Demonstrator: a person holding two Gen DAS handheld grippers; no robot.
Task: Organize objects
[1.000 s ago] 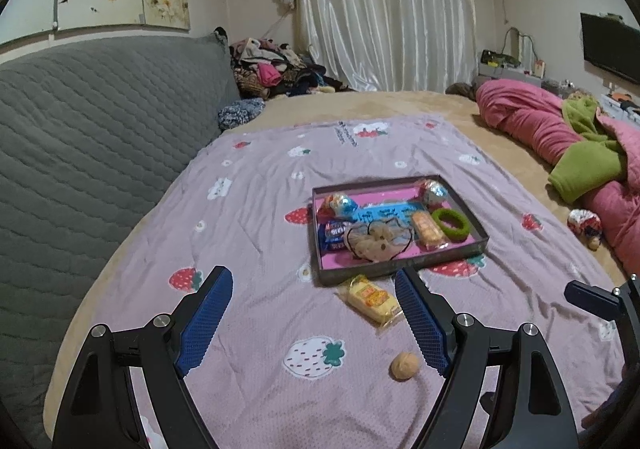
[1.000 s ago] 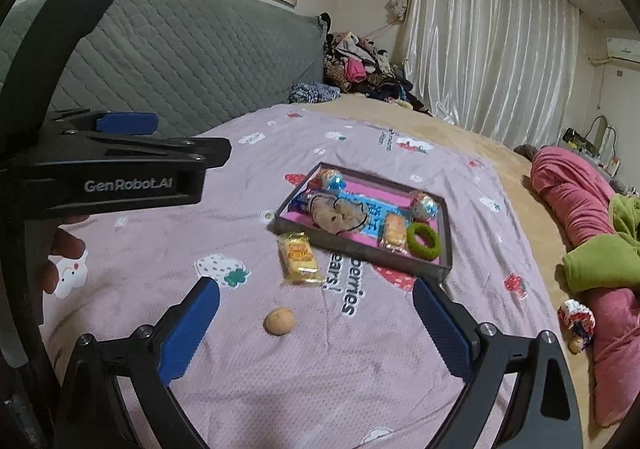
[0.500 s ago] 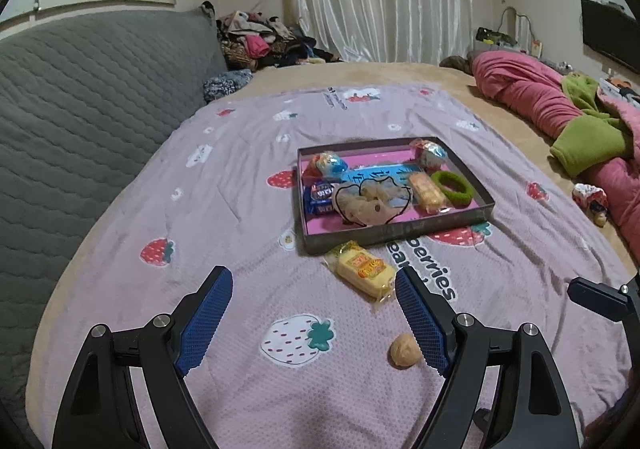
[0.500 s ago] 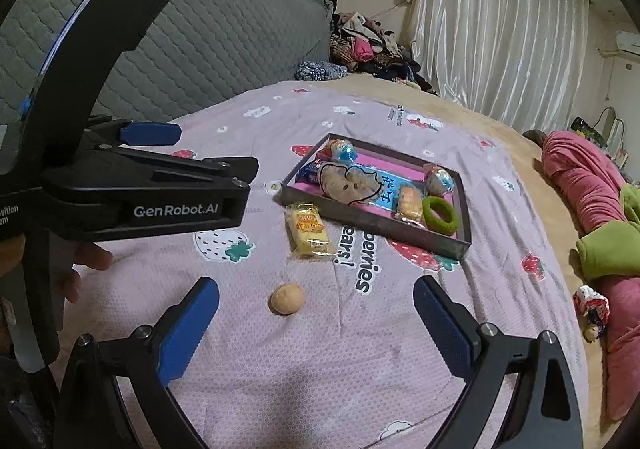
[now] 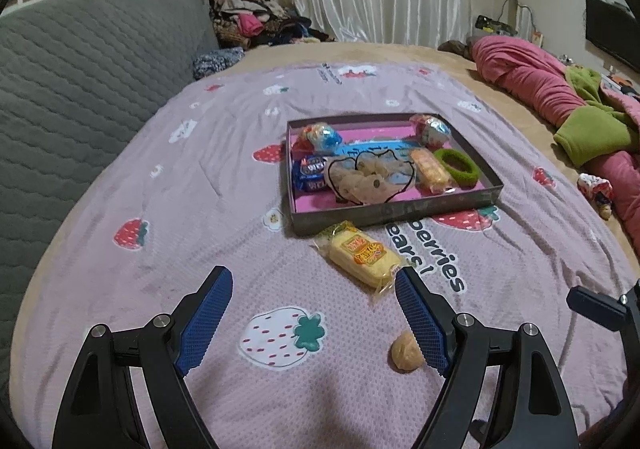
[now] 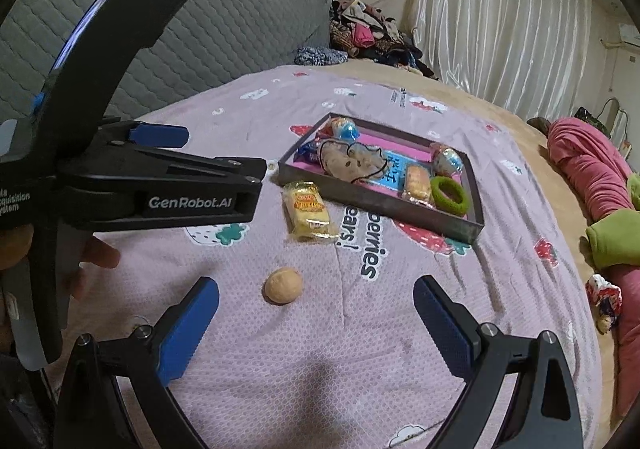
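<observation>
I have both grippers angled down over the bed, and neither holds anything. My left gripper [image 5: 314, 287] has its 2 blue-padded jaws spread wide above the pink strawberry-print blanket [image 5: 168, 217], with nothing between the pads. My right gripper [image 6: 316, 303] is just as wide apart and empty. In the right wrist view the left gripper's black body crosses the left side of the picture, with fingers of the person's hand [image 6: 94, 257] showing beneath it. The shallow grey tray [image 5: 394, 209] with a pink floor sits on the blanket ahead of both grippers. Inside it I see 2 foil-wrapped sweets [image 5: 320, 135], 1 in each far corner, a blue snack packet [image 5: 308, 173] at the left wall, a clear bag of cookies [image 5: 366, 181] in the middle, a small wrapped cake [image 5: 430, 171] and a green hair tie [image 5: 456, 167] toward the right. 2 things still lie outside the tray: a yellow wrapped cake [image 5: 362, 257] on the blanket just beside the tray's near wall, and a small round tan walnut [image 5: 406, 351] nearer to me, close to the left gripper's right finger and apart from the cake. In the right wrist view that walnut [image 6: 282, 285] lies ahead of the right gripper, toward its left finger, not touched by it.
</observation>
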